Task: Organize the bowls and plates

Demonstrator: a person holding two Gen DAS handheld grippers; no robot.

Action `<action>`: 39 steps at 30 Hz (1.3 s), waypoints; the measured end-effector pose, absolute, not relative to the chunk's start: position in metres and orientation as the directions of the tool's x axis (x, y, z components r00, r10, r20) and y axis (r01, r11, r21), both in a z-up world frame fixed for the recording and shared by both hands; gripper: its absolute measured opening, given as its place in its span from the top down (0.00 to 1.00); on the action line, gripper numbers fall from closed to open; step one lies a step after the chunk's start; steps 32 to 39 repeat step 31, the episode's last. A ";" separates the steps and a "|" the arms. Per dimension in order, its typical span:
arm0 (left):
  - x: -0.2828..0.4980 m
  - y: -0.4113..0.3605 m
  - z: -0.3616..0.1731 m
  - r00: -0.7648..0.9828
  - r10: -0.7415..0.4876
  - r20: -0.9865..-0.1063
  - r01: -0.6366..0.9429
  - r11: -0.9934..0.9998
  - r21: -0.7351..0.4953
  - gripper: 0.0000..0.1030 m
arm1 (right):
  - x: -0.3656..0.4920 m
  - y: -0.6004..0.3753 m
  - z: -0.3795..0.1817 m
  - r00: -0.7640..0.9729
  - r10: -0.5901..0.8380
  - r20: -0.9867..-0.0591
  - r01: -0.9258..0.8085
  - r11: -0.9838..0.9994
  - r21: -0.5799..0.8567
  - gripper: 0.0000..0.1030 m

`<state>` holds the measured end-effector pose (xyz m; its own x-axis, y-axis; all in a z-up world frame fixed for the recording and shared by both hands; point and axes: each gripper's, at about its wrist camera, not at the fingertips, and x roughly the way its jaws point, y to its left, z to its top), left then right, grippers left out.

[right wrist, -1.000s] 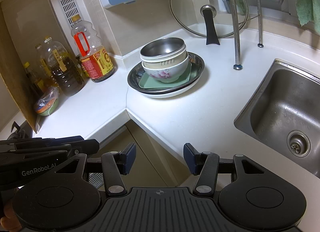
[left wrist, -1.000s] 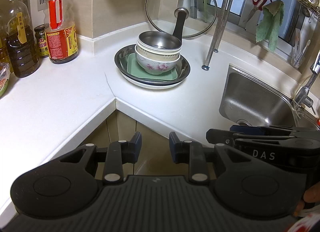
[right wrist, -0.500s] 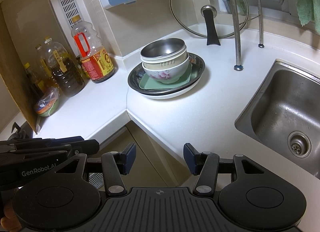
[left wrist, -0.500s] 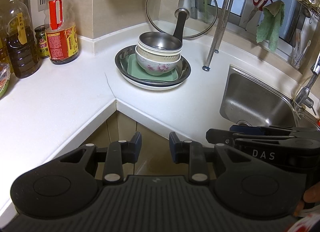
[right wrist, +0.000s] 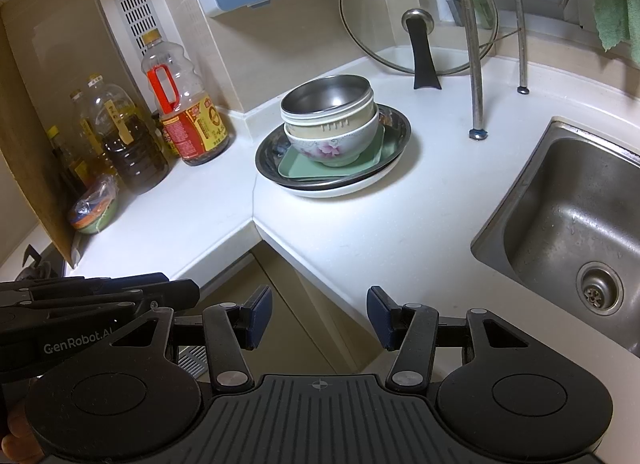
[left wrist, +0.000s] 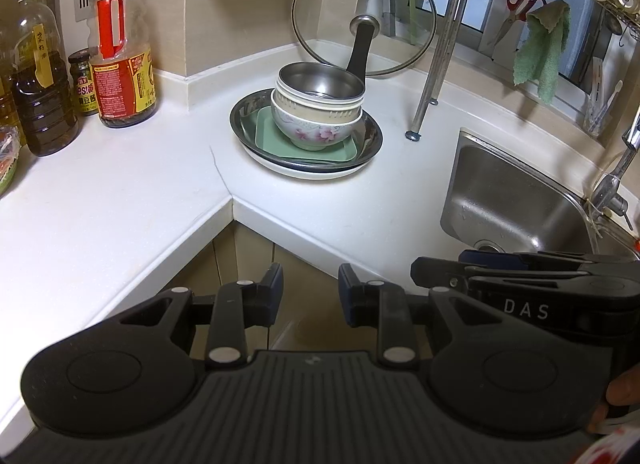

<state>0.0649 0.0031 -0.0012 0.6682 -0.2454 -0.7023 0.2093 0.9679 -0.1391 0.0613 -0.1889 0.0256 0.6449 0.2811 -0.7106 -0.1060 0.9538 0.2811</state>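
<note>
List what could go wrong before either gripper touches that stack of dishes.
1. The steel bowl sits tilted atop the nested bowls; lifting the floral bowl beneath could tip it off.
2. The glass lid leans upright just behind the stack; a careless reach may knock it over.
3. The green plate lies low inside the steel dish, so fingers may slip on its rim.

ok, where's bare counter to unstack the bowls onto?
Free: counter between dish stack and sink, and the left run before the oil bottles. Crowded: back corner with glass lid and rack legs.
</note>
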 end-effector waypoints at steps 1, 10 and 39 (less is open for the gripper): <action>0.065 0.003 -0.001 0.668 -0.245 -0.703 0.209 0.968 -0.138 0.75 | 0.062 -0.189 0.025 0.645 0.281 -0.710 -0.106 0.954 0.281 0.49; 0.065 0.003 -0.001 0.668 -0.245 -0.703 0.209 0.968 -0.139 0.75 | 0.064 -0.188 0.026 0.644 0.282 -0.711 -0.104 0.953 0.284 0.49; 0.069 0.000 -0.002 0.667 -0.240 -0.705 0.208 0.969 -0.133 0.74 | 0.068 -0.189 0.023 0.639 0.286 -0.714 -0.101 0.951 0.291 0.49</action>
